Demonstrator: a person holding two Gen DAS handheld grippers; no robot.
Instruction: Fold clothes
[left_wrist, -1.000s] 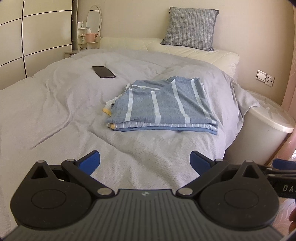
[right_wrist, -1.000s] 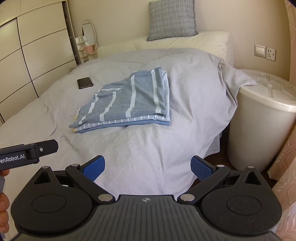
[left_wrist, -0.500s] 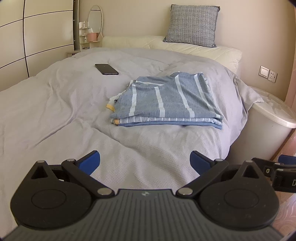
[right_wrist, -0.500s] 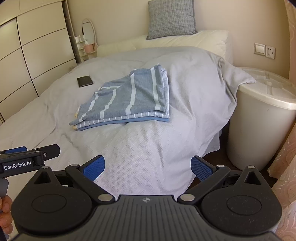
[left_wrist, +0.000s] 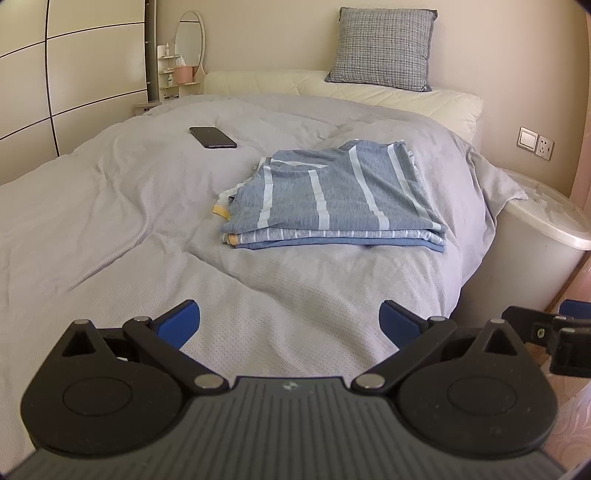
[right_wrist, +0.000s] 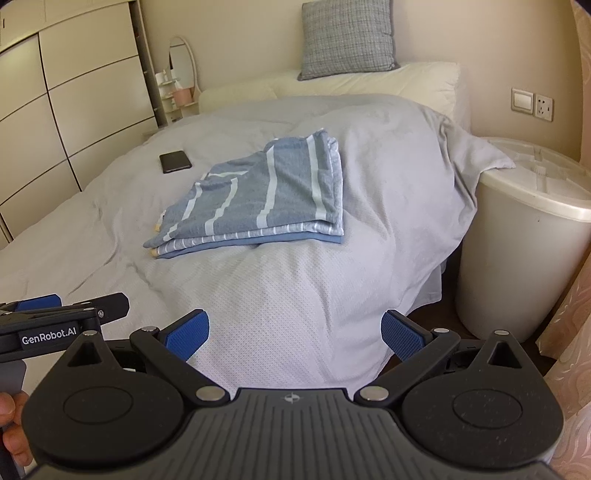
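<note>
Blue striped shirt (left_wrist: 332, 199) folded flat on grey duvet (left_wrist: 110, 229), near right edge | phone (left_wrist: 212, 137) beyond it | left gripper (left_wrist: 289, 320) spread wide, empty | right gripper (right_wrist: 294, 332) spread wide, empty

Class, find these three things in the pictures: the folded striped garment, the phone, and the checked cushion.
folded striped garment (left_wrist: 332, 195): left wrist view, middle of its top layer.
phone (left_wrist: 212, 137): left wrist view, centre of its dark face.
checked cushion (right_wrist: 347, 37): right wrist view, middle of its front.
</note>
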